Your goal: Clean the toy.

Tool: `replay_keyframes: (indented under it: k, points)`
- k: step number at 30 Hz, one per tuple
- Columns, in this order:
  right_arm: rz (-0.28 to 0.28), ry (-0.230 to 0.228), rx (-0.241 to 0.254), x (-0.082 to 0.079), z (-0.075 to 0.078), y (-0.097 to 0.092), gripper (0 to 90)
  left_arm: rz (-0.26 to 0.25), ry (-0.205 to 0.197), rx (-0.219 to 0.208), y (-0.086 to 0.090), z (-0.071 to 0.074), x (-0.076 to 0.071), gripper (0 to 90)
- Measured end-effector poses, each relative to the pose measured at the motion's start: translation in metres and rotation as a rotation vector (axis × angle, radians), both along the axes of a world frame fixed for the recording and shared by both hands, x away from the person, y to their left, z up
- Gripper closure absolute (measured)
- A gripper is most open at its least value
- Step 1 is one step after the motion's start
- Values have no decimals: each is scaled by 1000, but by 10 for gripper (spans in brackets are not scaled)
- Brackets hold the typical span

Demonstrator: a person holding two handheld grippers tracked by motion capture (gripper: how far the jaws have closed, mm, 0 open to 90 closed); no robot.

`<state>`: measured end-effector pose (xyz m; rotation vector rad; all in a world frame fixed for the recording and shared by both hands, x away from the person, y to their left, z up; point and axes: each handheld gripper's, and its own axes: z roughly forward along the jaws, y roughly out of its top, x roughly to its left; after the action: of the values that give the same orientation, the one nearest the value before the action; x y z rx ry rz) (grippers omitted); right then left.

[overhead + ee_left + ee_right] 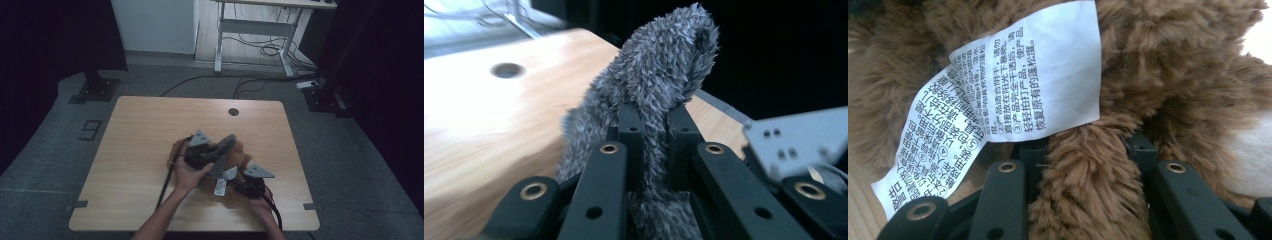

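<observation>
Wooden table (140, 145), cable hole (233, 111) near its far edge as landmark. Brown plush toy (235, 167) lies well nearer than the hole, towards the person's edge, its long axis roughly across the table. Grey furry piece (659, 75) rises from it — tip towards the hole. Left gripper (655, 120) is clamped narrow on that piece; right gripper (1088, 150) pinches a brown limb beside the white care label (1013, 85). Step, by my reading: pulling grey from brown. Next calls for a steady right anchor and a left pull along the piece.

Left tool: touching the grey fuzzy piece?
Touching. The left gripper view shows the left tool with both jaws pressed onto the grey fuzzy piece.
</observation>
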<state>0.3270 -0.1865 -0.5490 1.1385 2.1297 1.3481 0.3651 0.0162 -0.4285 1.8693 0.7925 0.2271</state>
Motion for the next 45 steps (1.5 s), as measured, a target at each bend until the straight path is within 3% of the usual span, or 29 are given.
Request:
replay_keyframes:
  k: [2,4,7,14,21,25,31,35,40,45]
  points:
    - [1,2,2,0,0,-1,633,-6,31,50,-28,-11,9,804]
    - [-1,3,4,-1,0,-1,633,2,38,105,-40,-21,13,804]
    - [2,11,11,-1,0,-3,633,24,10,131,-38,-26,12,808]
    - [4,5,-5,-4,0,-1,633,131,-10,102,15,-19,10,808]
    - [9,3,-15,-5,0,-1,632,222,-35,49,83,-14,0,807]
    - [6,7,-17,-5,0,-1,631,244,-57,84,113,-19,-9,806]
    - [5,5,-25,-5,0,0,631,293,-83,130,133,-23,-20,807]
    - [6,8,-24,-5,0,0,631,331,-43,139,152,-33,-18,807]
    - [1,11,-23,-4,0,1,630,365,-6,222,160,-57,-19,807]
    - [-2,14,-22,-4,0,0,630,368,57,205,170,-71,-15,809]
